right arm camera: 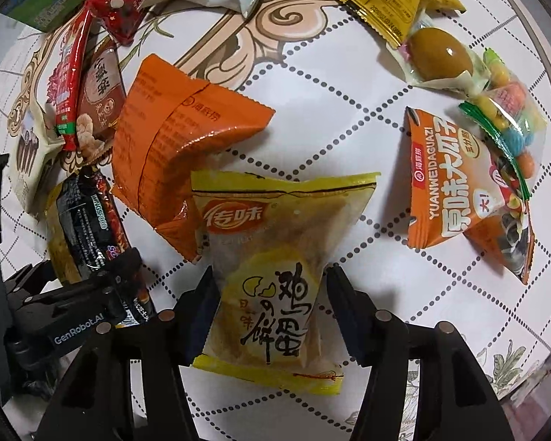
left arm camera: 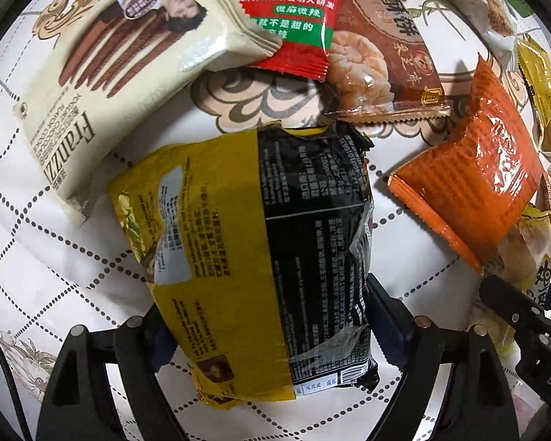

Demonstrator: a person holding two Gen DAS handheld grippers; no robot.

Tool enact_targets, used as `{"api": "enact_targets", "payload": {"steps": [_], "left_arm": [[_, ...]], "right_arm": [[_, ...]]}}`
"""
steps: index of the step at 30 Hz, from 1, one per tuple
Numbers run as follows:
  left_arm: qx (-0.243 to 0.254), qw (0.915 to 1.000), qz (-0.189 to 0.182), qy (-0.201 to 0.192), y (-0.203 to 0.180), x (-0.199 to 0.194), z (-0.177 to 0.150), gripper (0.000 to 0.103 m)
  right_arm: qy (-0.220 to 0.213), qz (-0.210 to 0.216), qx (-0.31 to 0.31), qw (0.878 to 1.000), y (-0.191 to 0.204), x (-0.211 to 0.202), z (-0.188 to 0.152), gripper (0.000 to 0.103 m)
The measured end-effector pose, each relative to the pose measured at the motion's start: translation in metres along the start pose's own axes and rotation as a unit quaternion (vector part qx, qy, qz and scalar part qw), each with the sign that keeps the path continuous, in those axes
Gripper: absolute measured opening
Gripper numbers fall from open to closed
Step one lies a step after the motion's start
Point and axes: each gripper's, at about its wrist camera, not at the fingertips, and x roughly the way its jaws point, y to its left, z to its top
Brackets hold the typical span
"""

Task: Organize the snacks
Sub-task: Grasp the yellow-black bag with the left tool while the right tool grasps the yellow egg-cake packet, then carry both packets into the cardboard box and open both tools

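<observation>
I am straddling the yellow-and-black packet (left arm camera: 260, 257) with wide left fingers (left arm camera: 275, 334) — my half-open right fingers (right arm camera: 268, 294) are flanking the egg-cake pouch (right arm camera: 275, 268), ungripped — both long axes running away from me.

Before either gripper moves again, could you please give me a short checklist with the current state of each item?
1. Left gripper has the yellow-and-black packet between its jaws: ok.
2. Left pads pressing on that packet: cannot tell.
3. Right gripper straddles the yellow egg-cake packet: ok.
4. Right pads gripping it: not ok, small gaps show on both sides.
5. Orange packet clear of the egg-cake packet: not ok, they overlap.
</observation>
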Motion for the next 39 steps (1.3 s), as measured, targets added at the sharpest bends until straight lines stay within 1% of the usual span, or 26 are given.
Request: {"api": "enact_targets", "payload": {"steps": [1, 4, 5, 7, 12, 15, 19, 22, 25, 27, 29, 32, 34, 36, 38, 39], "left_arm": [[0.0, 1.0, 0.0, -0.003, 0.008, -0.006, 0.005, 0.086], [0.002, 0.9999, 0.008, -0.015, 0.006, -0.018, -0.006, 0.086], [0.003, 0.9998, 0.01, -0.019, 0.012, -0.025, -0.01, 0.086], [0.01, 0.9995, 0.013, -0.029, 0.008, -0.035, -0.021, 0.086], [0.03, 0.9983, 0.011, -0.048, 0.0, -0.055, -0.044, 0.086], [0.038, 0.9975, -0.001, -0.059, -0.001, -0.073, -0.056, 0.086], [0.05, 0.9954, -0.023, -0.079, -0.006, -0.104, -0.068, 0.086], [0.062, 0.9926, -0.038, -0.097, -0.012, -0.129, -0.071, 0.086], [0.078, 0.9885, -0.049, -0.12, -0.019, -0.16, -0.065, 0.086], [0.082, 0.9856, -0.06, -0.135, -0.021, -0.18, -0.053, 0.086], [0.085, 0.9824, -0.072, -0.15, -0.024, -0.202, -0.033, 0.086], [0.083, 0.9789, -0.087, -0.165, -0.022, -0.234, 0.005, 0.086], [0.08, 0.9776, -0.09, -0.173, -0.021, -0.254, 0.031, 0.086], [0.078, 0.9766, -0.09, -0.179, -0.024, -0.271, 0.067, 0.086], [0.077, 0.9765, -0.084, -0.183, -0.027, -0.286, 0.107, 0.086], [0.072, 0.9768, -0.081, -0.185, -0.034, -0.285, 0.129, 0.086]], "right_arm": [[-0.001, -0.001, 0.0, 1.0, 0.002, 0.001, -0.008, 0.061], [-0.003, -0.004, 0.0, 1.0, 0.005, 0.001, -0.012, 0.052], [-0.006, -0.004, 0.0, 1.0, 0.008, 0.0, -0.014, 0.05], [-0.01, -0.007, 0.0, 1.0, 0.015, -0.003, -0.017, 0.048], [-0.022, 0.0, 0.008, 1.0, 0.004, -0.021, -0.033, 0.046], [-0.03, 0.01, 0.019, 0.999, -0.003, -0.034, -0.038, 0.045], [-0.052, 0.028, 0.03, 0.998, -0.007, -0.059, -0.049, 0.045], [-0.077, 0.038, 0.023, 0.996, -0.003, -0.084, -0.052, 0.045], [-0.106, 0.051, 0.014, 0.993, -0.001, -0.113, -0.048, 0.045], [-0.122, 0.061, 0.008, 0.991, 0.003, -0.133, -0.041, 0.045], [-0.143, 0.071, -0.002, 0.987, 0.007, -0.16, -0.03, 0.045], [-0.172, 0.086, -0.016, 0.981, 0.011, -0.196, -0.006, 0.045], [-0.193, 0.095, -0.028, 0.976, 0.013, -0.22, 0.023, 0.045], [-0.208, 0.099, -0.037, 0.972, 0.013, -0.238, 0.054, 0.045], [-0.22, 0.105, -0.044, 0.969, 0.013, -0.253, 0.087, 0.045], [-0.226, 0.104, -0.05, 0.967, 0.014, -0.261, 0.109, 0.045]]}}
